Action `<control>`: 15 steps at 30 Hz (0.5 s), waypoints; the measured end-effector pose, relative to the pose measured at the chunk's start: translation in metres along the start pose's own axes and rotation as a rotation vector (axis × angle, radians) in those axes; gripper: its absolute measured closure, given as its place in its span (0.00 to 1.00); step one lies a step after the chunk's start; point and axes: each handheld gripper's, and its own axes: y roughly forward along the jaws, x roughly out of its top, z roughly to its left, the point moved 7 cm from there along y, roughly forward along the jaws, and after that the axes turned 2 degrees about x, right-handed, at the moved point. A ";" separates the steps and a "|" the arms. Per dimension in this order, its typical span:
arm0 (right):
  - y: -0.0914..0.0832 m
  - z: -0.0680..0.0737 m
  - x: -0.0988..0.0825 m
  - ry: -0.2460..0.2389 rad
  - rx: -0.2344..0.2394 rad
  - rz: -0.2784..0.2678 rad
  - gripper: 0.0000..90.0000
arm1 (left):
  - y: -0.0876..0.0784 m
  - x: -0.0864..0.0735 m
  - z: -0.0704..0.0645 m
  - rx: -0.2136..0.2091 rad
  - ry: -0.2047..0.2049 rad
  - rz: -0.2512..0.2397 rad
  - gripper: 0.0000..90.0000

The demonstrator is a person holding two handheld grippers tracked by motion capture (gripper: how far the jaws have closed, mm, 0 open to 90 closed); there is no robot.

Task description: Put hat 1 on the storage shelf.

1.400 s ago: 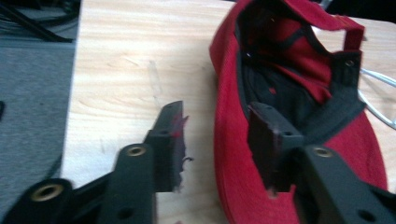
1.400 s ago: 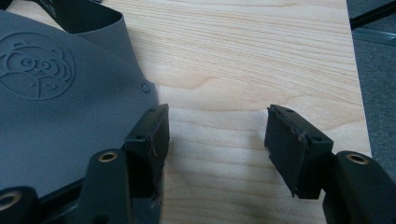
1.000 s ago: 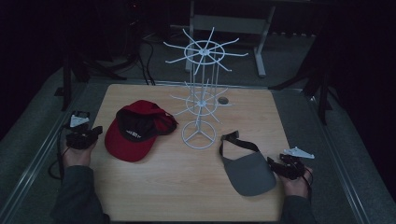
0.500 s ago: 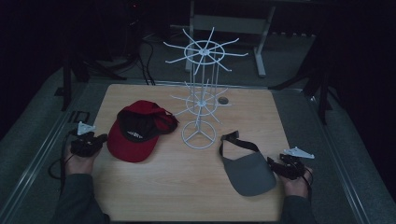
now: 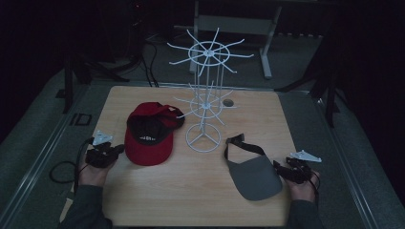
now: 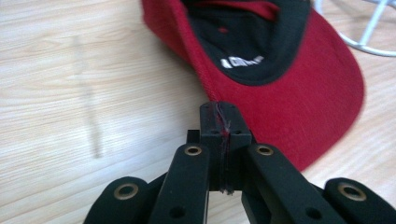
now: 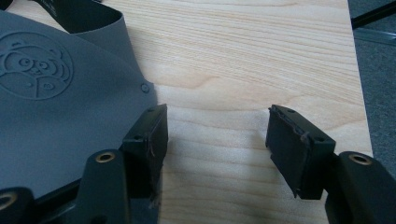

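Presently the left tongs are clenched empty just beside the red cap's brim, left of the white wire rack. Right tongs released beside the grey visor on the surface.

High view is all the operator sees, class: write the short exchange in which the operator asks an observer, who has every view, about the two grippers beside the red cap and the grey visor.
Operator: Is the left gripper open beside the cap?
Observer: No. Its own view shows the left gripper shut, its tip at the brim edge of the red cap.
Operator: Has the right gripper got hold of the visor?
Observer: No. The right gripper is open, with bare table between its jaws; the grey visor lies beside one jaw.
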 end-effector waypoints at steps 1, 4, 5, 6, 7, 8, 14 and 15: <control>0.000 0.000 0.000 0.000 0.000 0.000 0.43 | 0.001 0.001 -0.005 -0.014 0.012 0.005 1.00; 0.000 0.000 0.000 0.000 0.000 0.000 0.43 | 0.006 0.003 -0.020 -0.057 0.043 0.015 1.00; 0.000 0.000 0.000 0.000 0.000 0.000 0.43 | 0.007 0.004 -0.025 -0.071 0.054 0.019 1.00; 0.000 0.000 0.000 0.000 0.000 0.000 0.43 | 0.007 0.004 -0.025 -0.071 0.054 0.019 1.00; 0.000 0.000 0.000 0.000 0.000 0.000 0.43 | 0.009 0.005 -0.030 -0.082 0.063 0.022 1.00; 0.000 0.000 0.000 0.000 0.000 0.000 0.43 | 0.010 0.006 -0.034 -0.092 0.074 0.026 1.00; 0.000 0.000 0.000 0.000 0.002 0.000 0.43 | 0.011 0.007 -0.037 -0.086 0.075 0.036 0.91; 0.000 0.000 0.000 0.000 0.002 0.000 0.43 | 0.010 0.006 -0.035 -0.083 0.068 0.040 0.91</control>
